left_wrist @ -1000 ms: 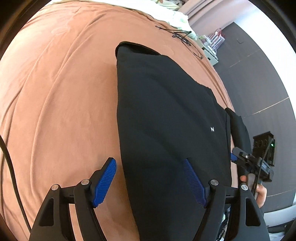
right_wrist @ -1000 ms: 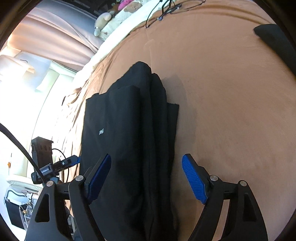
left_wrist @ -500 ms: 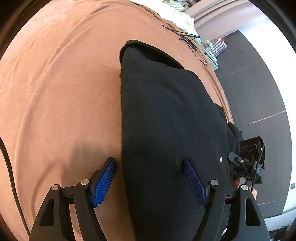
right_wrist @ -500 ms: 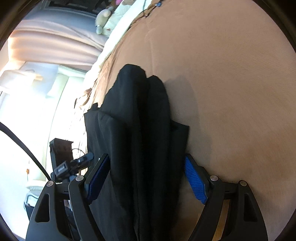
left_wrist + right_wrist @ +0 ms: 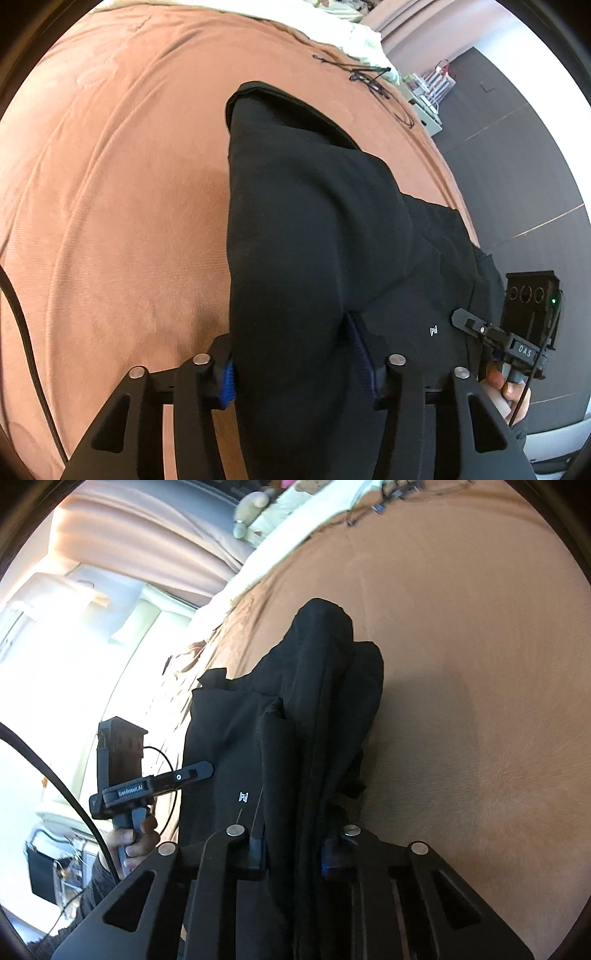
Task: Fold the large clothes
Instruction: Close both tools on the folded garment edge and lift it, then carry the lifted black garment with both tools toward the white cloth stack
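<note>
**Both grippers pinching the near edge of a black garment that runs straight away from them**

Lengthwise, the black garment [image 5: 317, 229] is lying along the bed [image 5: 122, 192], its long axis pointing directly away from both grippers toward the far folded end [image 5: 255, 96]. The left gripper [image 5: 295, 363] is clamping the near edge, its blue pads pressing into the cloth from either side, and the fabric is rising in a hump just ahead of it. The right gripper [image 5: 291, 845] is closing on a thicker bundle of stacked layers at the same near end, its jaws drawn in tight around the folds. Seen from the right wrist, the garment [image 5: 321, 709] is bunching into vertical pleats, with a small white logo [image 5: 243, 796] showing on the flatter panel to their left.

Judging by this, the next move is carrying the near edge forward over the far one, so the two grippers need to travel together along that axis; neither is clearly nearer to the far end.

Beyond the far end, some thin black cables [image 5: 365, 74] are resting on the bed, well apart from the cloth. White bedding [image 5: 332, 29] is lying past them. Nothing is sitting on the brown cover between the grippers and the far edge, though the uneven, thicker stack on the right side could slip or skew the fold.
</note>
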